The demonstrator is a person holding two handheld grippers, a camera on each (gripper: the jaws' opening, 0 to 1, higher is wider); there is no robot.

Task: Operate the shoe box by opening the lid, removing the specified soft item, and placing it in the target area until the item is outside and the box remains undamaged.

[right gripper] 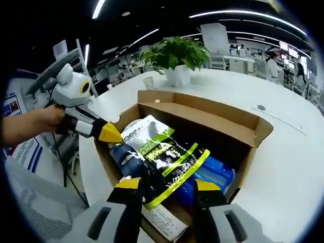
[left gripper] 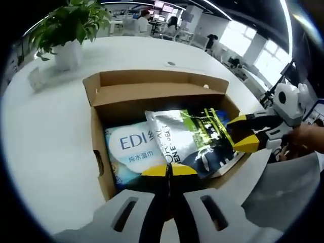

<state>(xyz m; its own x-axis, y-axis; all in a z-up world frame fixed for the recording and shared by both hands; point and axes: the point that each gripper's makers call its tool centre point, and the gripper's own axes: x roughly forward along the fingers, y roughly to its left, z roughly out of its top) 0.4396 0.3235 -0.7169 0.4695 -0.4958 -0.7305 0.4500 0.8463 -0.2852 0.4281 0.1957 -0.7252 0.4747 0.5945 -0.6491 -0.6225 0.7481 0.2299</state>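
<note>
My left gripper (left gripper: 169,170) has its yellow tips pressed together at the near rim of the shoe box (left gripper: 96,152), pinching nothing I can make out. My right gripper (right gripper: 167,185) stands open, jaws astride the near corner of the silver and green pouch (right gripper: 162,152), which lies inside the box atop a blue wipes pack (left gripper: 132,149). The lid flaps are folded back. White table (left gripper: 45,152) lies free around the box; a potted plant (left gripper: 68,30) stands beyond.
</note>
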